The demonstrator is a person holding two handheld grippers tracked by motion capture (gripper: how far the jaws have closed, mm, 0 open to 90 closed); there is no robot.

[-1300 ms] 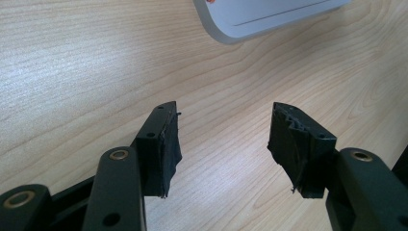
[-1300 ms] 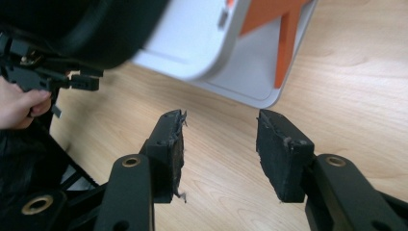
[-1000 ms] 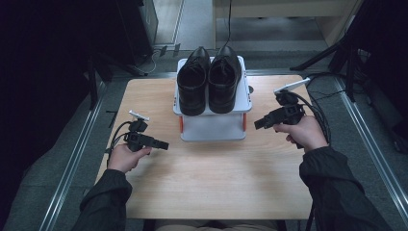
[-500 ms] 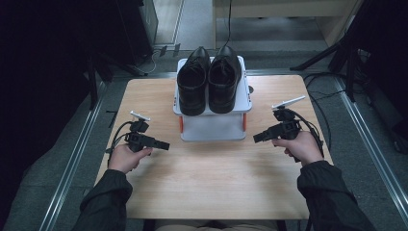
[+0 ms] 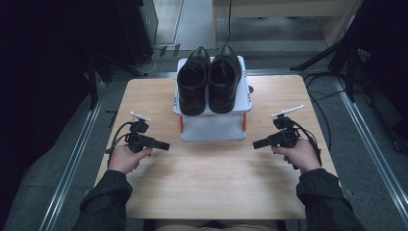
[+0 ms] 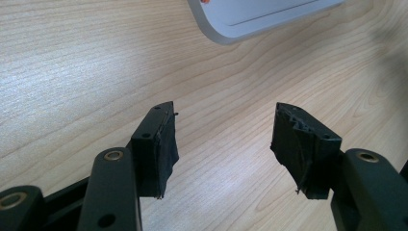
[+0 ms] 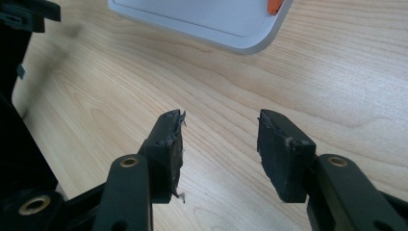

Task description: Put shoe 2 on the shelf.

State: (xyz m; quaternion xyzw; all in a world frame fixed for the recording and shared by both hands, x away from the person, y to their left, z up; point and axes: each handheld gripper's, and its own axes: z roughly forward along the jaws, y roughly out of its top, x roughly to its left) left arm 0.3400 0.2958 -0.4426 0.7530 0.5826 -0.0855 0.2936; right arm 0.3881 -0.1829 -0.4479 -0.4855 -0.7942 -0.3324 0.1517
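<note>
shoes (image 5: 209, 79) on stand (image 5: 211, 126) | stand mid-table (image 5: 211, 187), grippers flanking

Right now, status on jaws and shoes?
Left gripper just opened wider, right gripper open, both empty. Pair of black leather shoes atop white plastic rack. Nothing between.

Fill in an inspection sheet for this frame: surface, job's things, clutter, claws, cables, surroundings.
Surface: light wooden table, bare in front of the rack.
Job's things: pair of black leather shoes side by side on top of a white two-tier rack with orange fittings, at the table's far middle.
Clutter: nothing seen.
Claws: left claw open, nothing between the jaws, which have just been opening; right claw open, nothing between the jaws. Both are low over the table, either side of the rack, apart from it.
Cables: black cable loops from the left claw; another trails from the right.
Surroundings: dark floor, metal rails either side, tripod legs at far right.
</note>
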